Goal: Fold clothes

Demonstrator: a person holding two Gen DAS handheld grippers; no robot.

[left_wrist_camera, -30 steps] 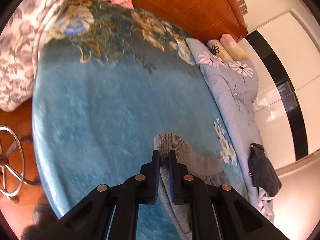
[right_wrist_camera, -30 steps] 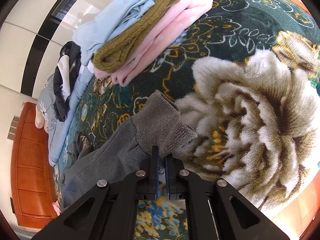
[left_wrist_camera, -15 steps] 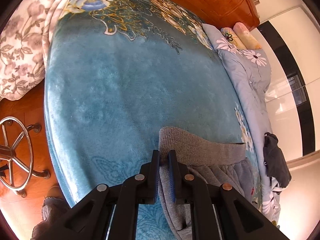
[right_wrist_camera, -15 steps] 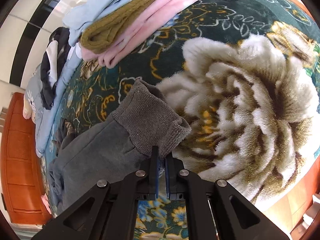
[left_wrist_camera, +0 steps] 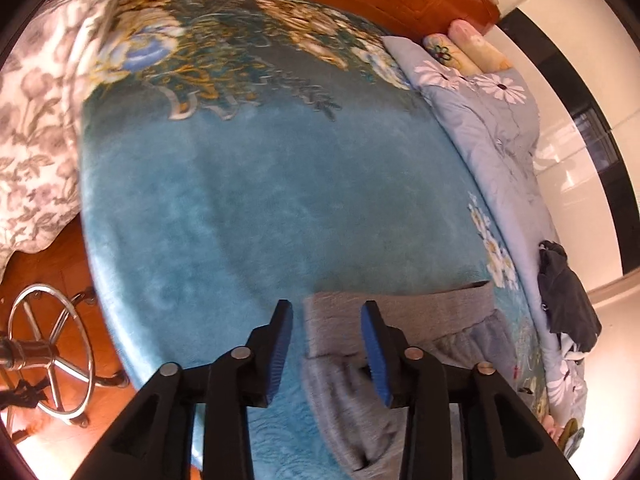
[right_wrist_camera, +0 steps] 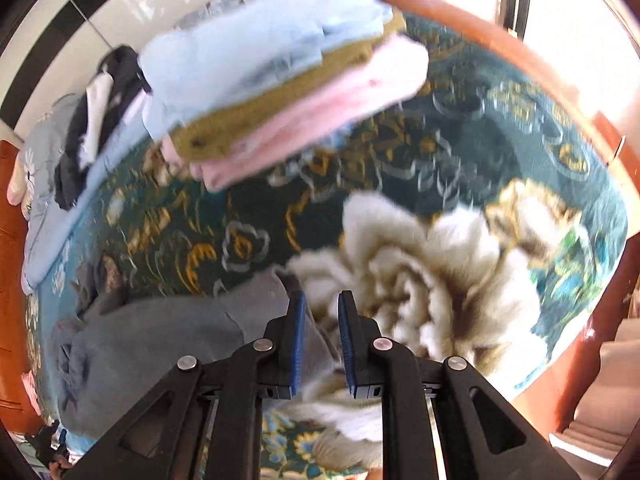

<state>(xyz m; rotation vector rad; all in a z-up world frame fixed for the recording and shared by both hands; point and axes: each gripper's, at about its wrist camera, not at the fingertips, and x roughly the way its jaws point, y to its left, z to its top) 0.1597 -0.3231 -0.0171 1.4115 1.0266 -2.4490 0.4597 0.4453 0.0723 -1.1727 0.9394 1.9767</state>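
Both grippers have let go since half a second ago: then each was pinched shut on the grey sweatpants, and now both sets of jaws stand apart with nothing between the pads. The left gripper (left_wrist_camera: 326,344) is spread wide, its jaws straddling the corner of the ribbed waistband (left_wrist_camera: 400,312) without gripping it. The right gripper (right_wrist_camera: 322,334) is parted only a little, with the ribbed cuff end of a leg just off its left pad and the blanket's cream flower showing through the gap.

The grey sweatpants (right_wrist_camera: 152,344) lie stretched lengthwise on the blue floral blanket (left_wrist_camera: 260,208) covering the bed, waistband at the left gripper's end, leg at the right's. A stack of folded clothes (right_wrist_camera: 280,92), light blue over olive over pink, sits further up the bed, apart from the sweatpants, and a dark garment (left_wrist_camera: 566,292) lies crumpled on the lilac quilt at the bed's far edge.

Judging by this, the step in hand is a release after laying the pants out flat. The next move probably calls for a fresh grip on one end, waistband or cuffs, to carry it over the other in a fold, keeping the fabric smooth. The right wrist view is motion-blurred, so finer creases cannot be told.
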